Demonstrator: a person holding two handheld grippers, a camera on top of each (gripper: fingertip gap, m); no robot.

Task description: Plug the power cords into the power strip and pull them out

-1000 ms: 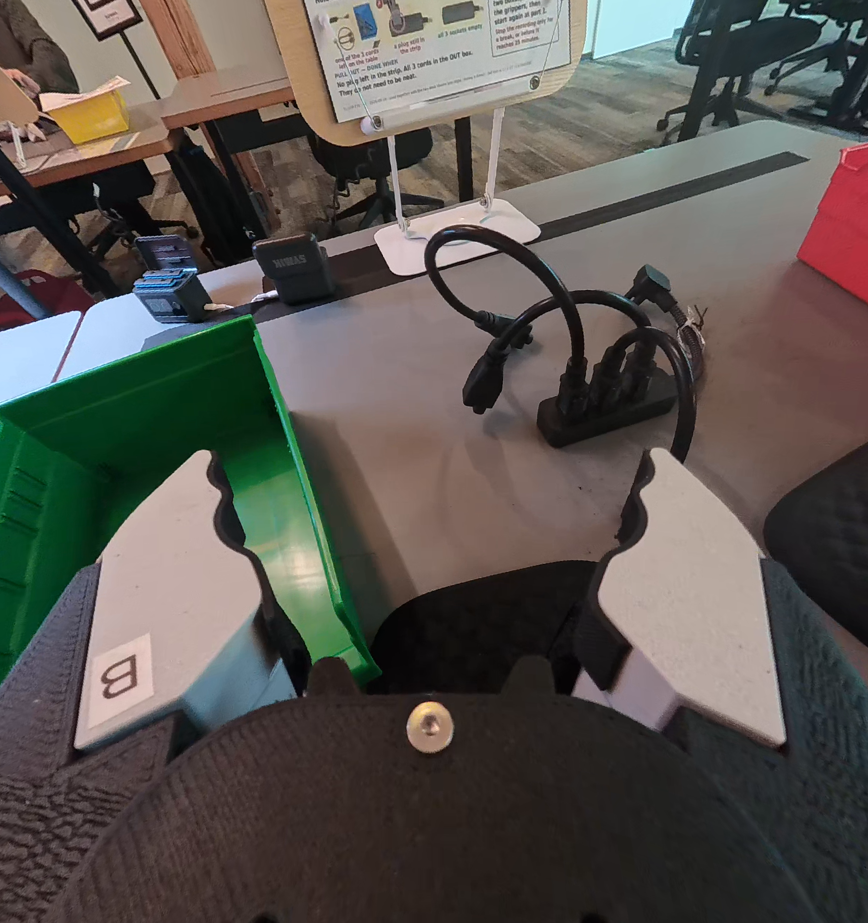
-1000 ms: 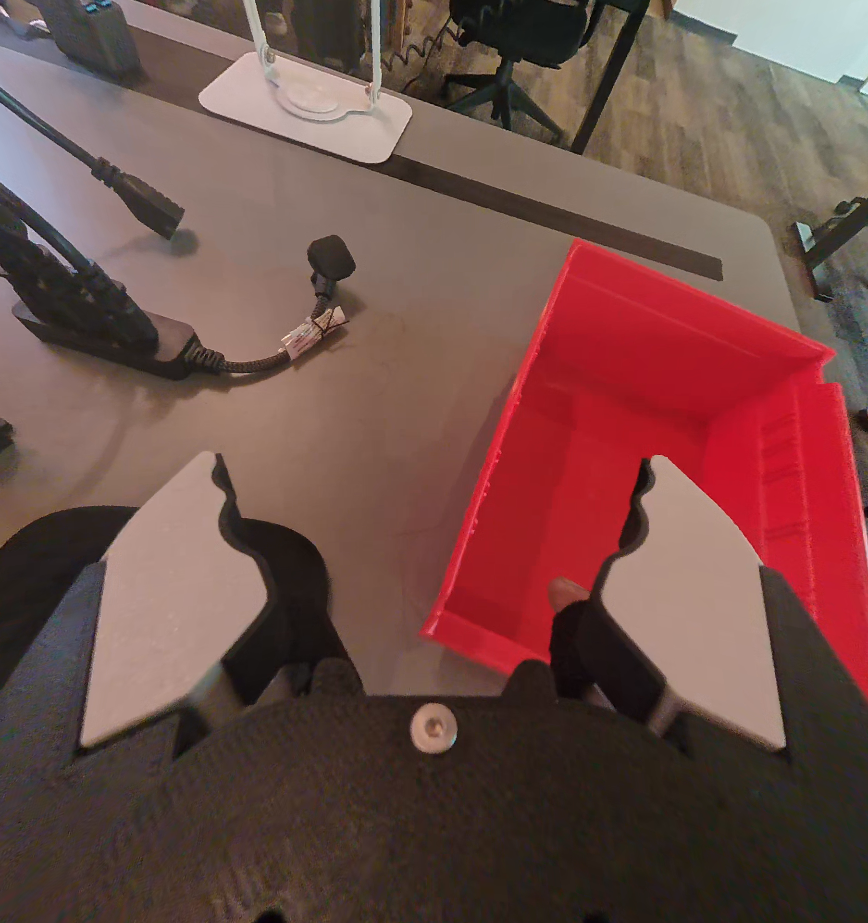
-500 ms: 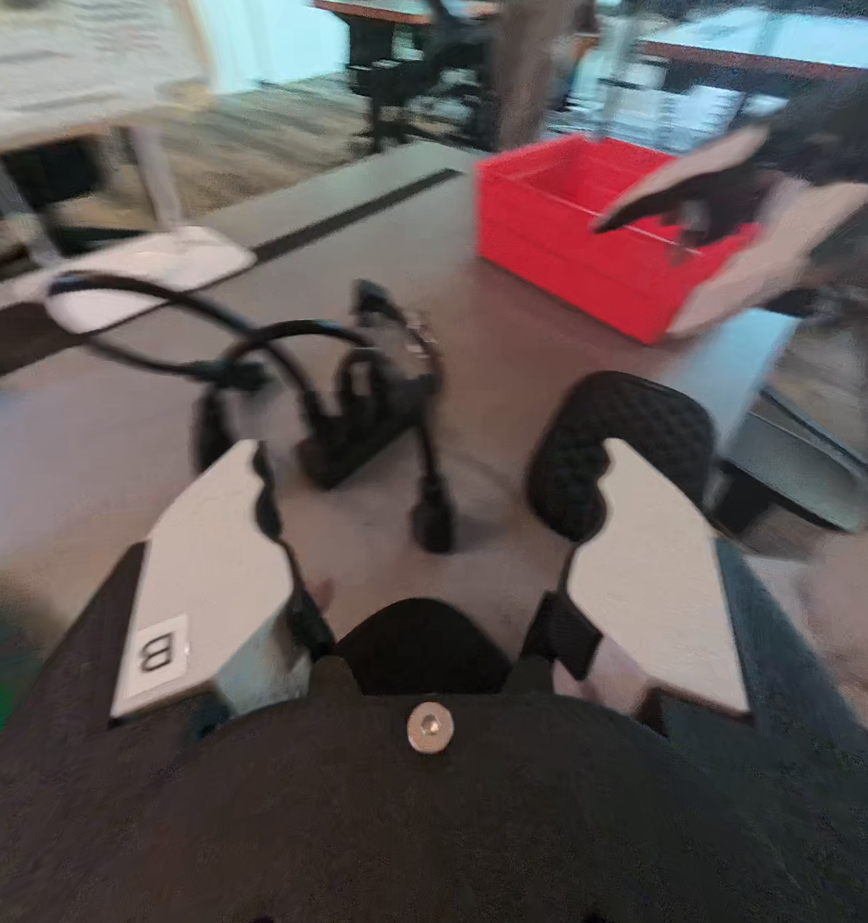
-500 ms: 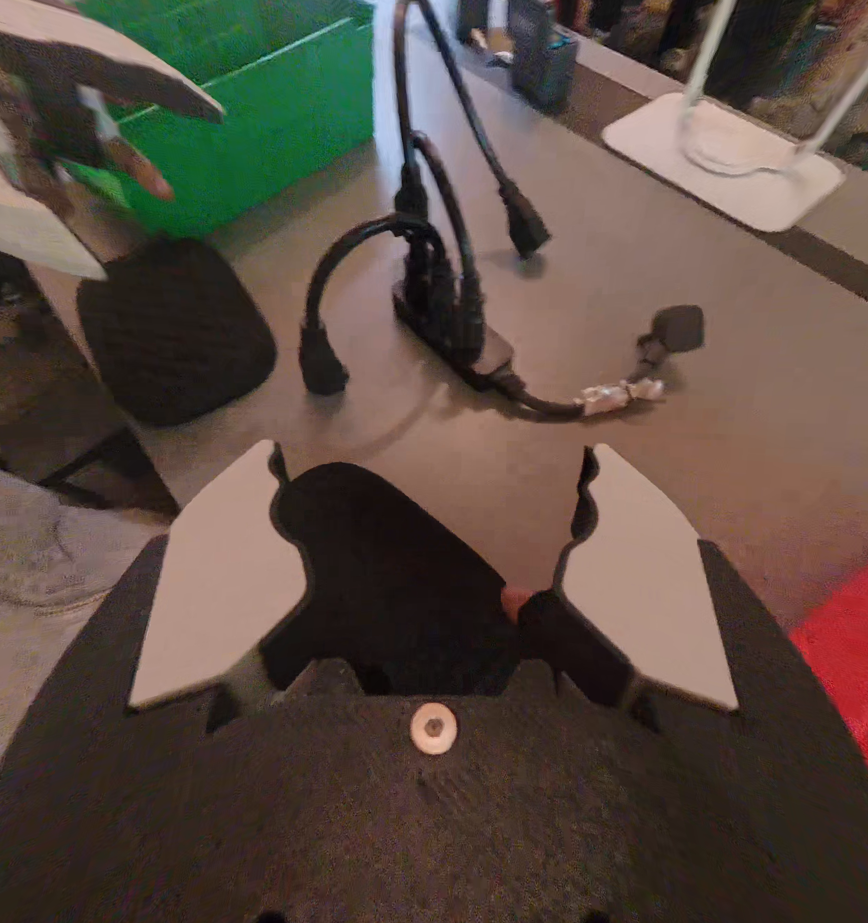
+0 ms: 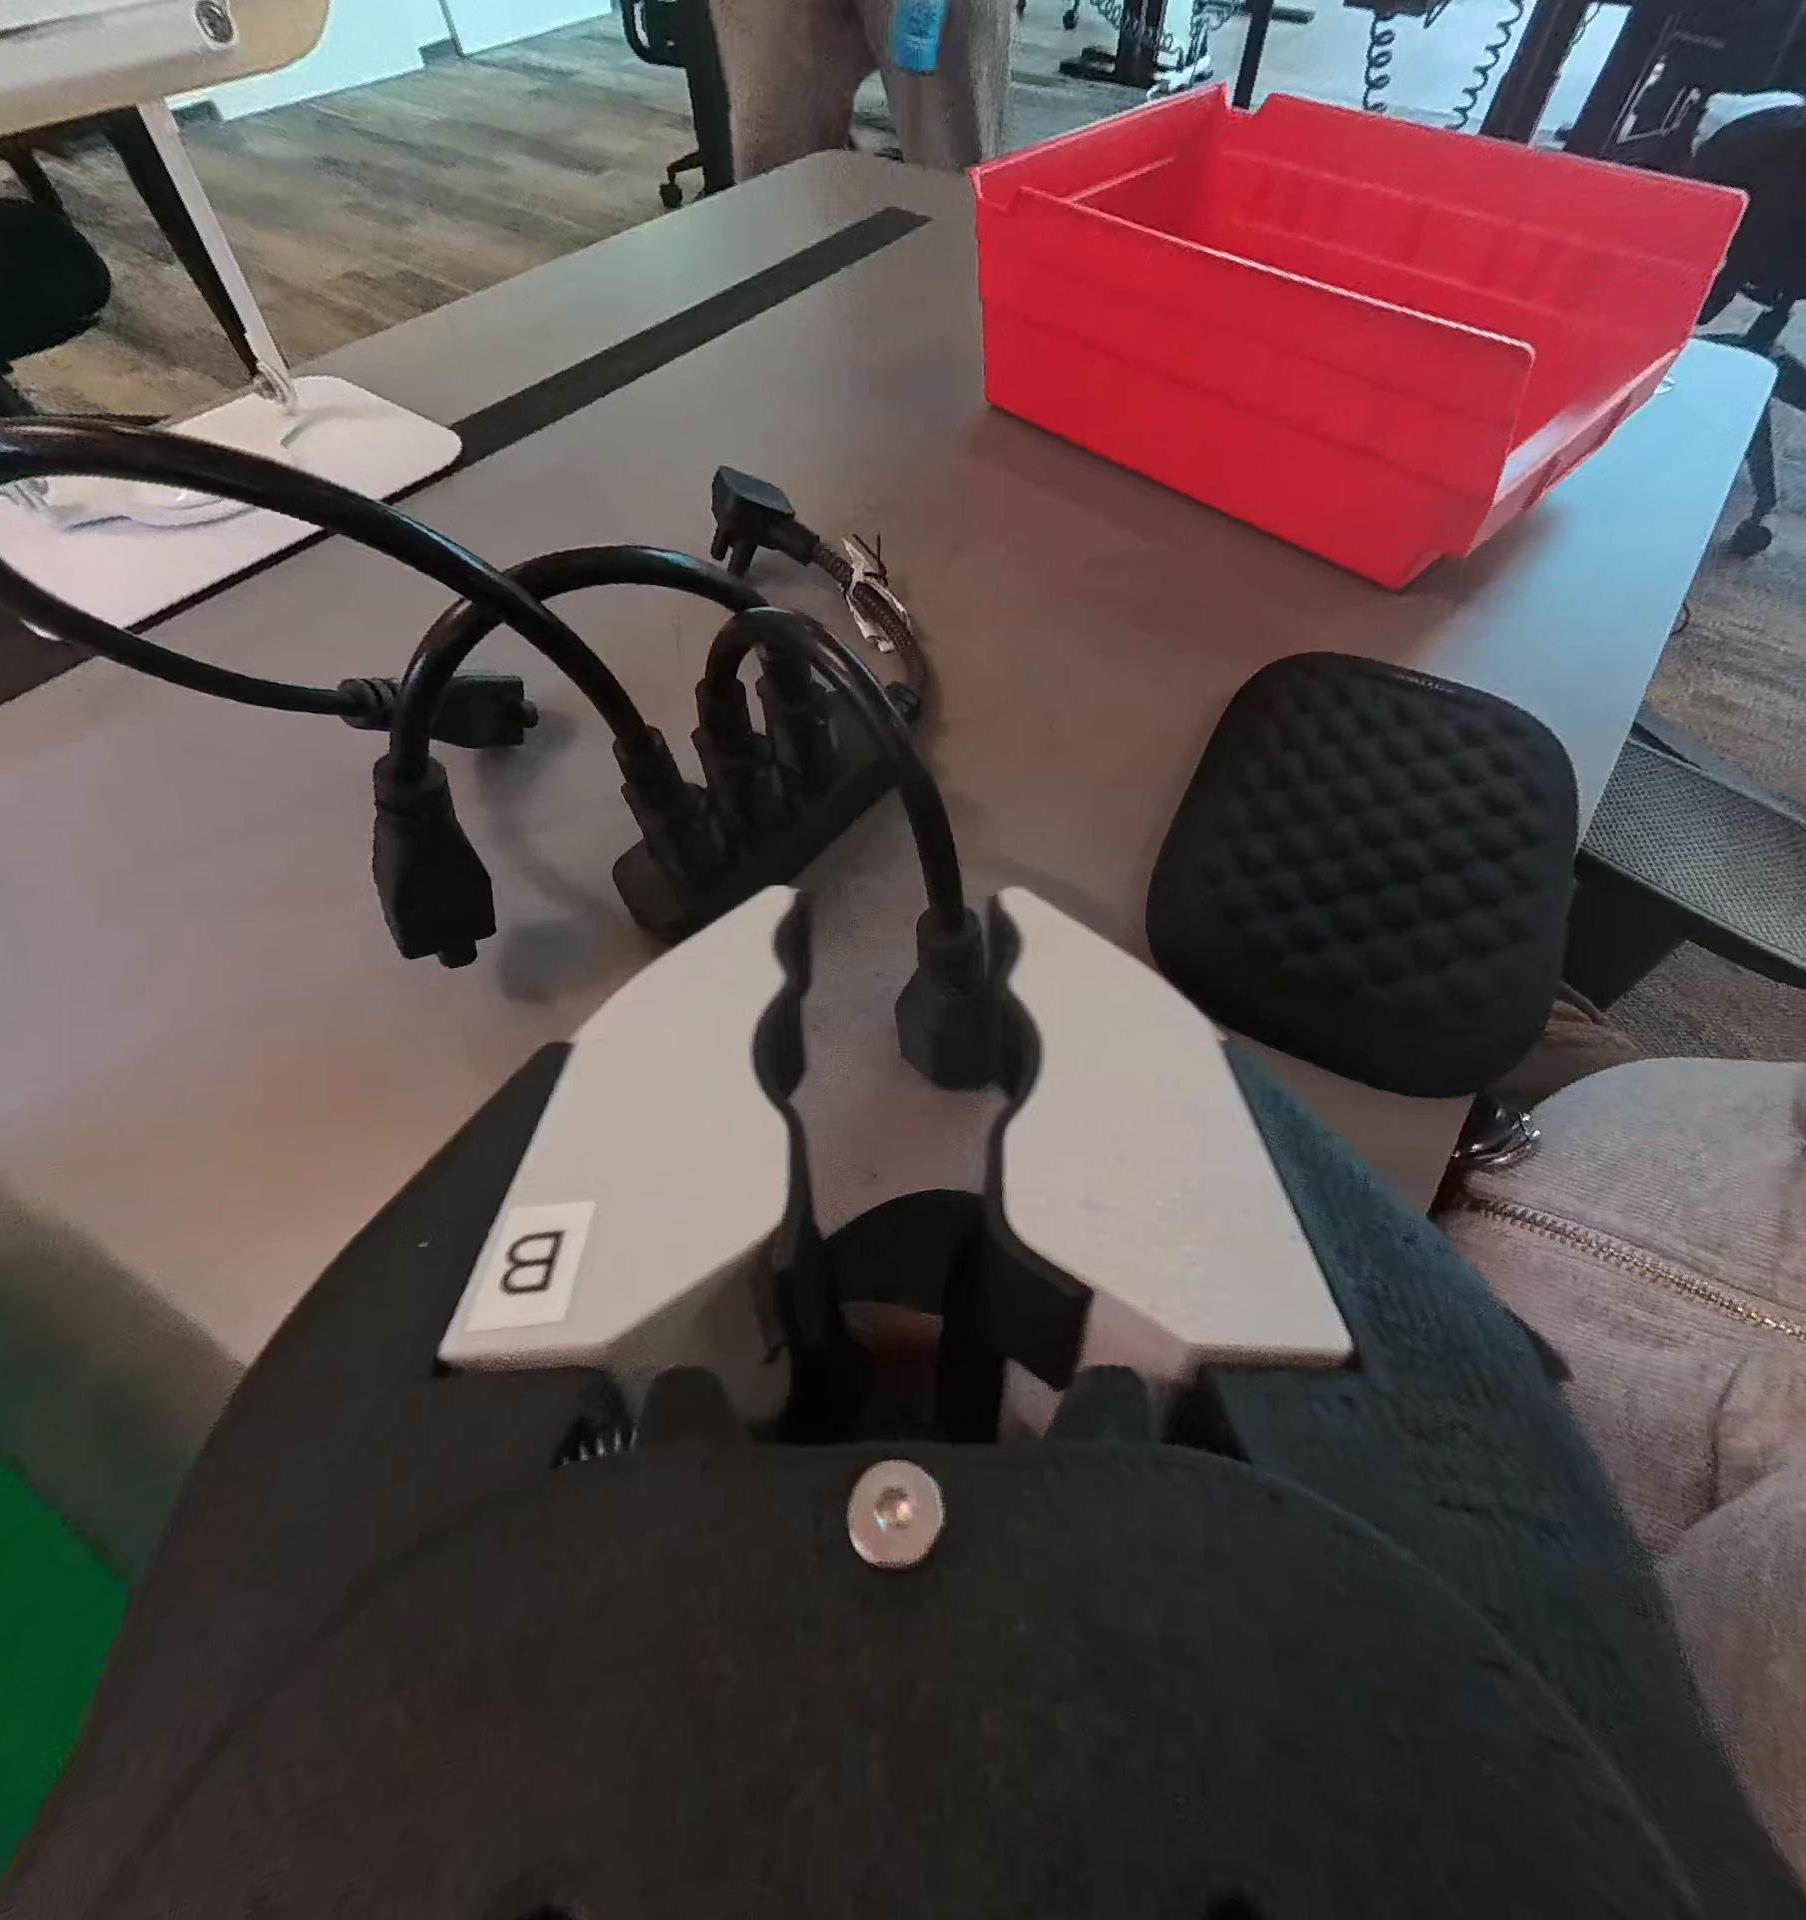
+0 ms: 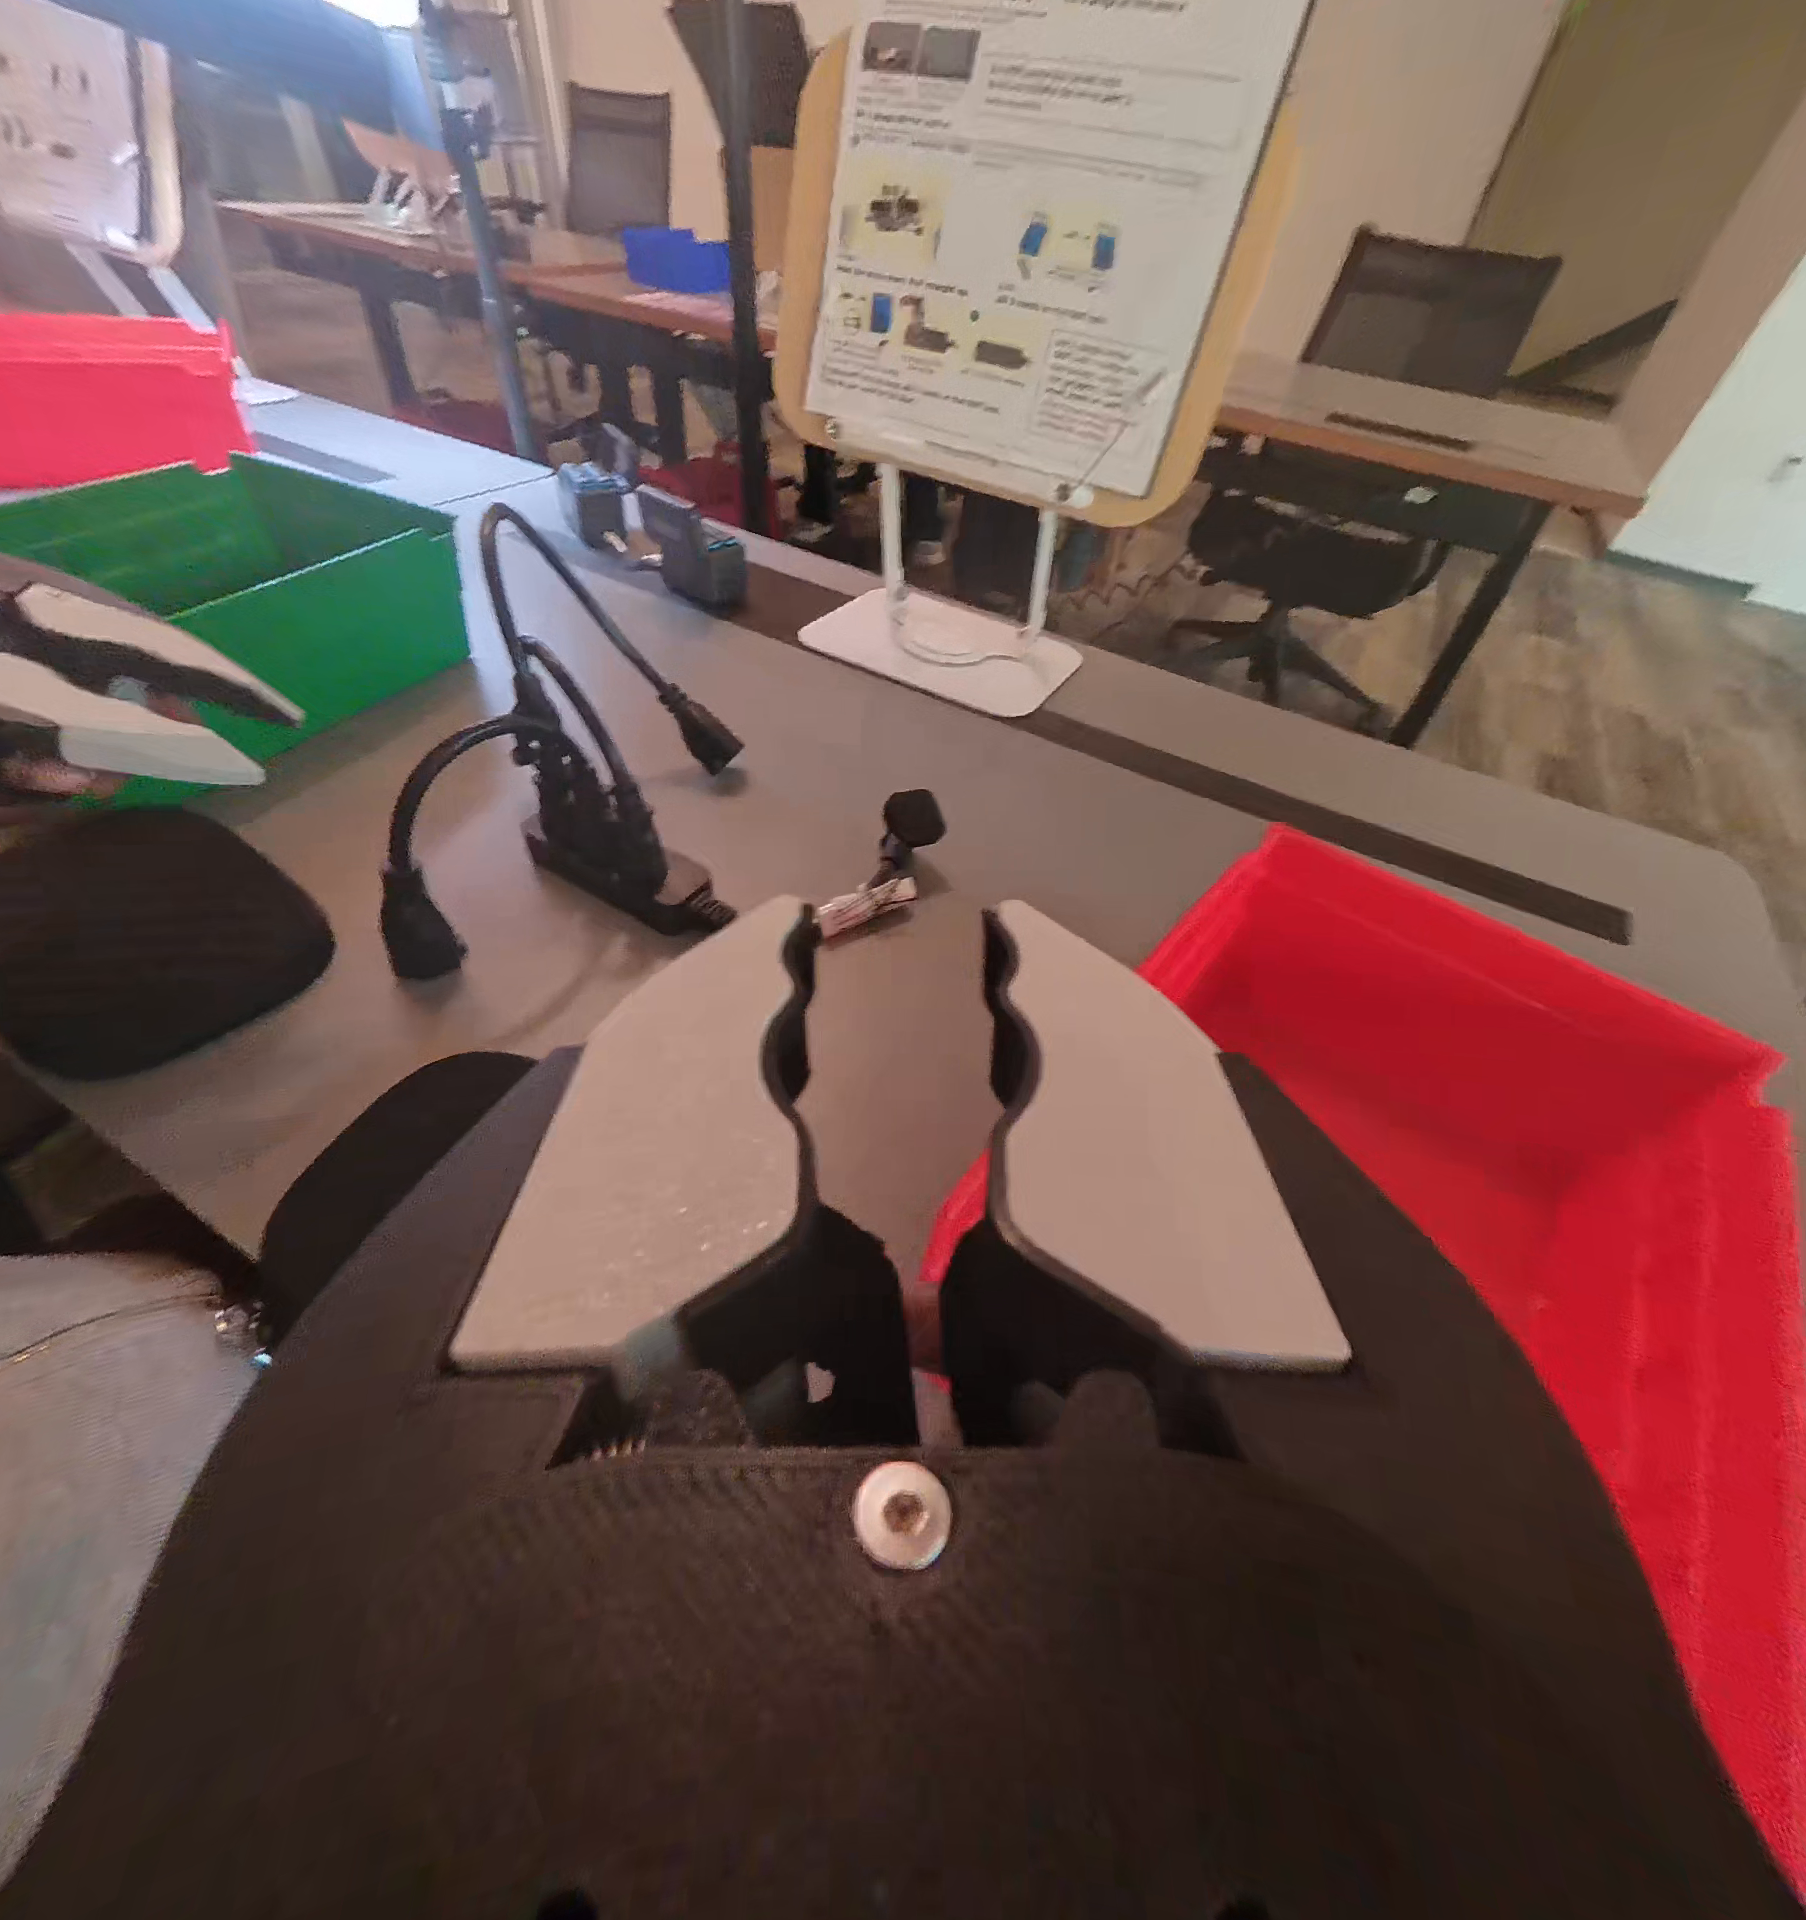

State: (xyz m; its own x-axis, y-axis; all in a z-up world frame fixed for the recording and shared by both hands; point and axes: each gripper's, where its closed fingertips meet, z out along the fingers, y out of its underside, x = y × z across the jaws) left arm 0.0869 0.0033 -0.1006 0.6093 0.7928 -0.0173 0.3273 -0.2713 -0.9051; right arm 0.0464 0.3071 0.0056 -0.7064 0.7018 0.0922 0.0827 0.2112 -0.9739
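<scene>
Three bendy black power cords [image 5: 670,665] stand in the flat black power strip [image 5: 764,831], hiding its holes. Left gripper [image 5: 897,925] and right gripper [image 6: 894,925] fingers gape a little, holding nothing.

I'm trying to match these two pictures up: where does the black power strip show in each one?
Left wrist view: power strip sits centre, just beyond the claw tips, cords plugged in.
Right wrist view: power strip sits left of centre, before the green bin.
Shared landmark: the red bin.
</scene>
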